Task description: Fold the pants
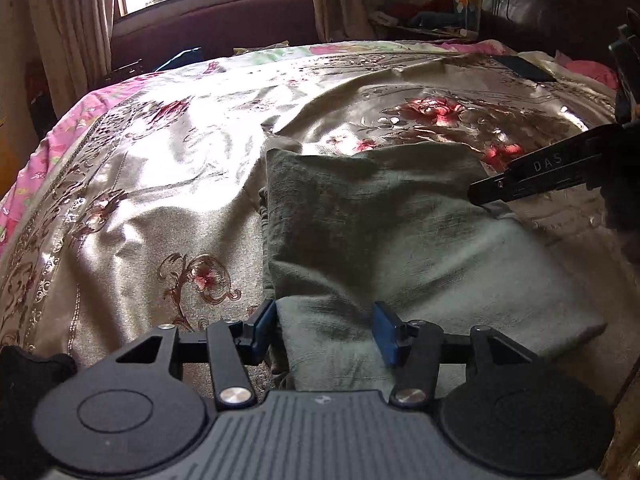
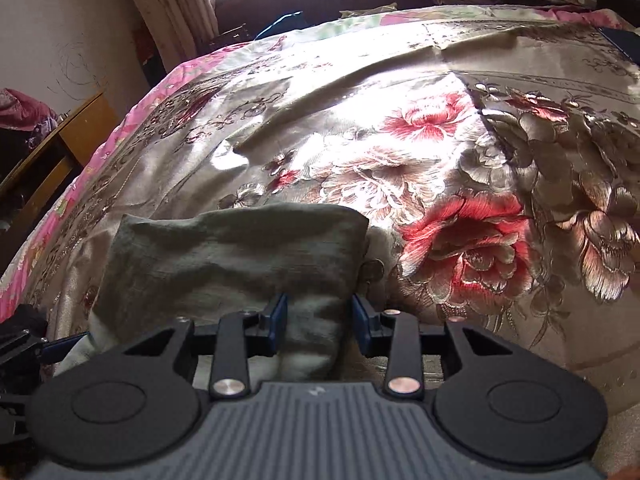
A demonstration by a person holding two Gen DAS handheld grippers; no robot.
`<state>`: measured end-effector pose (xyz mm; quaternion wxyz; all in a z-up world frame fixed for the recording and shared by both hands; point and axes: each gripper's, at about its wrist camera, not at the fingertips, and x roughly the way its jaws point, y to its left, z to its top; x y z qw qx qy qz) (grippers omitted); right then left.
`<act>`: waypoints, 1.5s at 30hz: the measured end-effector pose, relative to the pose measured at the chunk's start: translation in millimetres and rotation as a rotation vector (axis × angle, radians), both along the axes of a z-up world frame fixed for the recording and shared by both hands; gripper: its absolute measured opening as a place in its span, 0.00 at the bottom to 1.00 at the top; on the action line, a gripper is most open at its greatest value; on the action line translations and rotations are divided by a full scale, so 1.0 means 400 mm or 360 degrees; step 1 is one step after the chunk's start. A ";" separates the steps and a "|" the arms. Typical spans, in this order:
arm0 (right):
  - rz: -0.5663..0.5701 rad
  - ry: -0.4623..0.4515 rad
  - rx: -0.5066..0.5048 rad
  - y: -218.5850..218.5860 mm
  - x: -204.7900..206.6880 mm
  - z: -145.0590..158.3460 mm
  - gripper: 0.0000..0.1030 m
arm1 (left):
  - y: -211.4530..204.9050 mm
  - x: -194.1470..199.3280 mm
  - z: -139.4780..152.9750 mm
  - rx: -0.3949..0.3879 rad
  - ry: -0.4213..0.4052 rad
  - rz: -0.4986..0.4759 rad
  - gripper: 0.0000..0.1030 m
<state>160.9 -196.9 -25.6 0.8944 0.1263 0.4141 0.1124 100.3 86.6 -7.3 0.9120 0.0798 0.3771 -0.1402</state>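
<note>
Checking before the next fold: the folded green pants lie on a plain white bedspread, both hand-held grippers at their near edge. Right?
Not quite. The bedspread is shiny and flowered, not plain white, as the right wrist view shows. The folded green pants do lie on it, with the left hand-held gripper and right hand-held gripper at their near edge.

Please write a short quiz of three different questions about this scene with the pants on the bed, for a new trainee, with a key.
1. True or false: the pants are grey-green and lie folded on a flowered bedspread.
2. In the left wrist view, where do the right gripper's fingers enter? A) from the right side, B) from the left side, C) from the window.
3. Fill in: in its own view, the cloth between the fingers of the left gripper is the ____.

Key: 1 true; 2 A; 3 pants.
</note>
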 end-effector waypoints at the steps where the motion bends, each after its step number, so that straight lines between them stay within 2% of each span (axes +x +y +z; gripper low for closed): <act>1: 0.0007 -0.0004 0.0035 -0.010 -0.023 0.011 0.35 | 0.010 -0.002 0.011 -0.0010 -0.0019 0.0010 0.63; 5: 0.0029 0.0088 0.0149 -0.025 -0.093 0.007 0.38 | 0.040 0.006 0.029 0.0013 -0.0060 0.0036 0.64; 8: 0.0065 0.0195 0.0304 -0.013 -0.104 -0.033 0.41 | 0.060 0.039 0.008 -0.0130 0.0056 0.0042 0.66; 10: 0.0049 0.0182 0.0332 0.001 -0.102 -0.049 0.45 | 0.058 0.063 -0.026 -0.0231 0.0161 0.0035 0.70; 13: 0.0044 0.0174 0.0395 0.006 -0.090 -0.052 0.47 | 0.040 0.070 -0.038 -0.0186 0.0133 0.0006 0.76; 19: 0.0035 0.0180 0.0519 -0.022 -0.095 -0.068 0.47 | 0.067 0.066 -0.030 -0.0245 0.0195 0.0050 0.76; 21: 0.0022 0.0163 0.0511 -0.009 -0.092 -0.077 0.40 | 0.065 0.070 -0.036 -0.0281 0.0217 0.0092 0.73; 23: 0.0002 0.0182 0.0483 -0.004 -0.089 -0.077 0.25 | 0.048 0.068 -0.035 -0.0311 0.0230 0.0108 0.66; 24: 0.0005 0.0192 0.0499 -0.011 -0.090 -0.071 0.22 | 0.039 0.063 -0.031 -0.0314 0.0232 0.0111 0.60; 26: 0.0017 0.0191 0.0505 -0.029 -0.101 -0.055 0.17 | 0.021 0.046 -0.019 -0.0340 0.0241 0.0105 0.55; 33: -0.0063 0.0196 0.0379 -0.134 -0.196 -0.005 0.16 | -0.077 -0.053 -0.021 -0.0410 0.0310 -0.0038 0.52; 37: -0.0131 0.0233 0.0301 -0.183 -0.251 -0.004 0.17 | -0.148 -0.102 -0.029 -0.0419 0.0346 -0.0130 0.52; 40: -0.0164 0.0232 0.0295 -0.204 -0.280 -0.007 0.17 | -0.178 -0.137 -0.036 -0.0382 0.0365 -0.0156 0.53; 45: -0.0171 0.0207 0.0218 -0.192 -0.312 0.002 0.27 | -0.167 -0.163 -0.036 -0.0361 0.0390 -0.0095 0.58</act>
